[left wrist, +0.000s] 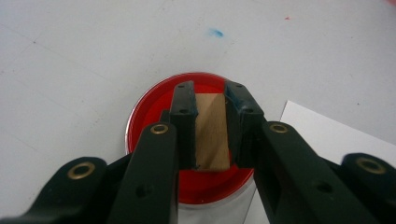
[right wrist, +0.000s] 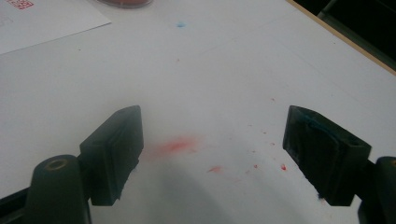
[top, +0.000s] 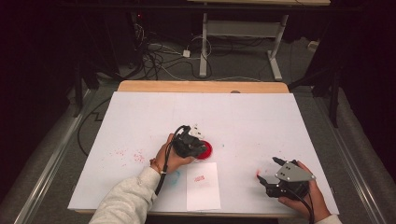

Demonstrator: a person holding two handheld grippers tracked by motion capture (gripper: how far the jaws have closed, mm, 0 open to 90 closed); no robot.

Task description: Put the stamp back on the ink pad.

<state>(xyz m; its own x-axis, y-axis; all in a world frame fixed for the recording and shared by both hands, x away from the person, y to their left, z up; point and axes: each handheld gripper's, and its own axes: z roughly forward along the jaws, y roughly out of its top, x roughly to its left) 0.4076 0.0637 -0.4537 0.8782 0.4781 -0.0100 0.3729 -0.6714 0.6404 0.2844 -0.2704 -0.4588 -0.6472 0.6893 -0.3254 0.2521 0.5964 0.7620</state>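
Observation:
A round red ink pad (left wrist: pixel 205 182) in a shallow dish lies near the middle of the white table cover (top: pixel 140 116); it also shows as the red ink pad (top: pixel 205 149) in the high view. My left gripper (left wrist: pixel 210 95) is shut on a small wooden stamp block (left wrist: pixel 211 135) and holds it over the pad, at or just above its surface. The left gripper (top: pixel 189 142) sits beside the pad in the high view. A white paper sheet (top: pixel 203 186) with a red stamp mark (top: pixel 200 178) lies in front of it. My right gripper (right wrist: pixel 212 149) is open above bare table at the front right, also seen as the right gripper (top: pixel 268 170).
Red ink smudges (right wrist: pixel 177 145) spot the cover under the right gripper, and more red specks (top: pixel 133 155) lie at the left. A blue dab (left wrist: pixel 215 32) sits beyond the pad. The table's wooden far edge (top: pixel 201 86) and floor cables (top: pixel 159 56) lie beyond.

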